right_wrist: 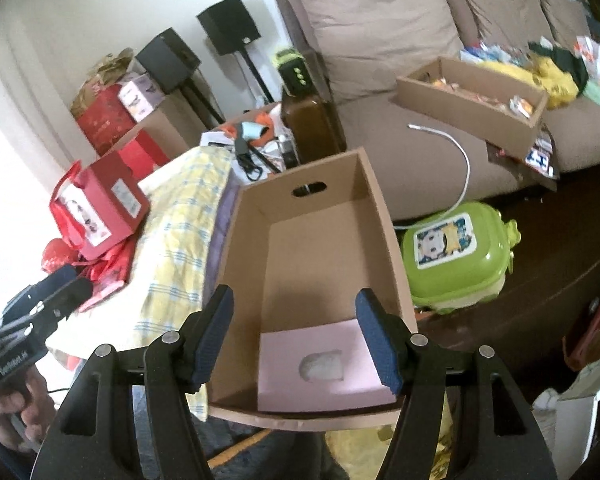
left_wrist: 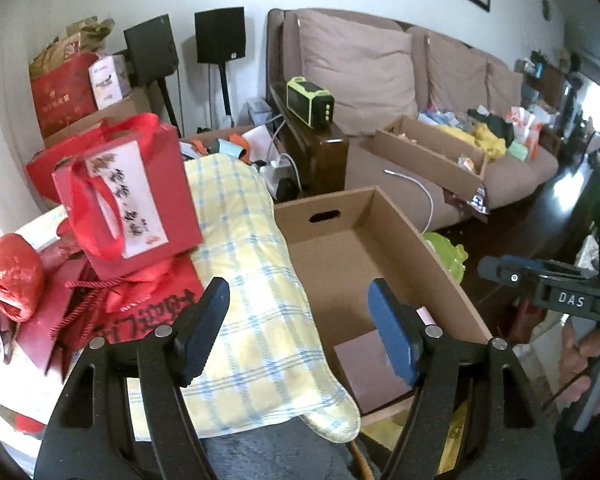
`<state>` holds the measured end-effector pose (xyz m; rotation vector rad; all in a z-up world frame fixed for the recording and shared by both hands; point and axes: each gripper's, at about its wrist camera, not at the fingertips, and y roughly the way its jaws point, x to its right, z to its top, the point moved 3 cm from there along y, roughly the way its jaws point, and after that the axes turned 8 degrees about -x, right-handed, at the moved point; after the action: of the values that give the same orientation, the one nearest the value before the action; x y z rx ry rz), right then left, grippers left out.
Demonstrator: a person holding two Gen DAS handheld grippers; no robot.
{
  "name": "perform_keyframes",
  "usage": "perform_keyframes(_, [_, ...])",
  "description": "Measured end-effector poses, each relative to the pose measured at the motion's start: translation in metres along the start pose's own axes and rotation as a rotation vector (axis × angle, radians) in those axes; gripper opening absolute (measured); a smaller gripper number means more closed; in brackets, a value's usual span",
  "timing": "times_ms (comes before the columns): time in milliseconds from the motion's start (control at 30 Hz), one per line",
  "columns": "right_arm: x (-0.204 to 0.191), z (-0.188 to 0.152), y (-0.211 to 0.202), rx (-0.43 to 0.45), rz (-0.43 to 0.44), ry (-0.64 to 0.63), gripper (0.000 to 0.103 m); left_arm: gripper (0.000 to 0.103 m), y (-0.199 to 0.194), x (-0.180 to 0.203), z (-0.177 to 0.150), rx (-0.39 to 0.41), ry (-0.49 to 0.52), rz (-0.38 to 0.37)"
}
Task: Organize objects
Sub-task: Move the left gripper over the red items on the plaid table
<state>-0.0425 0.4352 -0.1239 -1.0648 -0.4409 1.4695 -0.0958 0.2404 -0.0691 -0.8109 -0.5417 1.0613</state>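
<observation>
Lower centre of both wrist views: left gripper (left_wrist: 300, 328) and right gripper (right_wrist: 296, 336), jaws wide apart, nothing held.
Behind them, centre frame: open cardboard box (right_wrist: 384, 216), holding only pink tissue pack (right_wrist: 324, 364) at near end.
Left of box: yellow checked cloth (left_wrist: 252, 280); further left, red gift bag (left_wrist: 132, 200) on red clutter.
Judged step: between picks, choosing next item.
Next move likely needs reach left to gift bag, close on it, carry to box.
</observation>
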Motion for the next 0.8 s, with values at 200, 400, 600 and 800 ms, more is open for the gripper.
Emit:
perform_keyframes(200, [-0.024, 0.002, -0.010, 0.013, -0.014, -0.067, 0.073, 0.069, -0.015, -0.030, -0.009, 0.008, -0.014, 0.005])
perform_keyframes(400, [-0.041, 0.005, -0.019, 0.036, -0.013, -0.103, 0.077, 0.069, -0.027, -0.082, -0.007, 0.030, -0.099, 0.053])
perform_keyframes(600, [-0.057, 0.003, -0.018, 0.036, -0.019, -0.148, 0.081, 0.069, -0.042, -0.133, -0.003, 0.062, -0.197, 0.064])
perform_keyframes(800, [-0.079, -0.003, -0.002, -0.003, -0.003, -0.195, 0.081, 0.080, -0.060, -0.191, -0.005, 0.124, -0.315, 0.136])
